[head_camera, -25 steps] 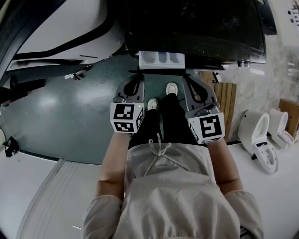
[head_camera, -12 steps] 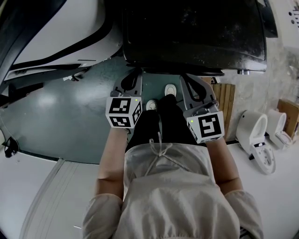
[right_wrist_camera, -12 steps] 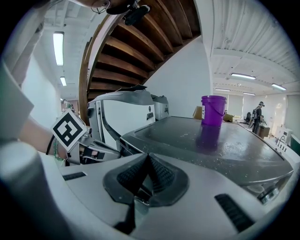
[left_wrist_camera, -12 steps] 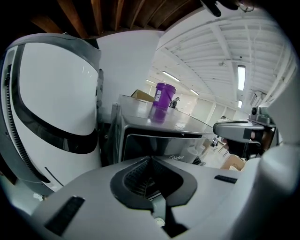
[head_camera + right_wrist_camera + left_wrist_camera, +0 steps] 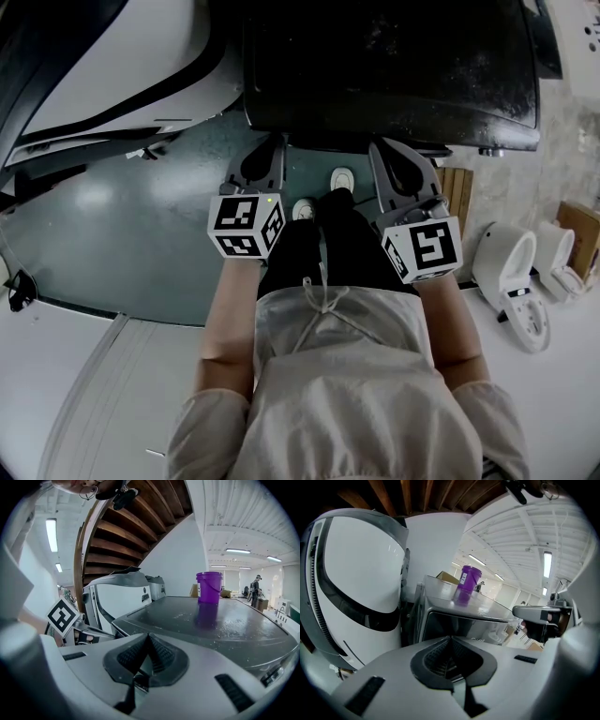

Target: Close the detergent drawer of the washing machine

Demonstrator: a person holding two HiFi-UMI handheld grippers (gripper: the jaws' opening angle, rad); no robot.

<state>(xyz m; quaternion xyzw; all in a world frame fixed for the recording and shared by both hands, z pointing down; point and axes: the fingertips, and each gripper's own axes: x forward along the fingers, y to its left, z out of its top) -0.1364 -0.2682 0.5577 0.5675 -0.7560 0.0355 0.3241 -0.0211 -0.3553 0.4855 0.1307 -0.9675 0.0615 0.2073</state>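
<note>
The washing machine (image 5: 389, 66) fills the top of the head view, showing its dark speckled top. No detergent drawer sticks out from its front edge; the front face is hidden under the top. My left gripper (image 5: 269, 148) is shut with nothing in it, its tip at the machine's front edge on the left. My right gripper (image 5: 386, 150) is shut too, its tip at the same edge further right. In the left gripper view the left gripper (image 5: 450, 641) points at the machine's upper corner (image 5: 440, 609). In the right gripper view the right gripper (image 5: 146, 639) sits just below the top panel (image 5: 225, 620).
A purple bucket (image 5: 209, 587) stands on the machine's top. A large white appliance (image 5: 122, 66) stands close on the left. Wooden slats (image 5: 455, 202) and two white toilets (image 5: 511, 272) are on the right. The person's shoes (image 5: 342, 176) stand on green floor before the machine.
A second ago a white drawer with compartments stuck out between the grippers. Both grippers moved forward to the machine's front edge, and the drawer no longer shows.
</note>
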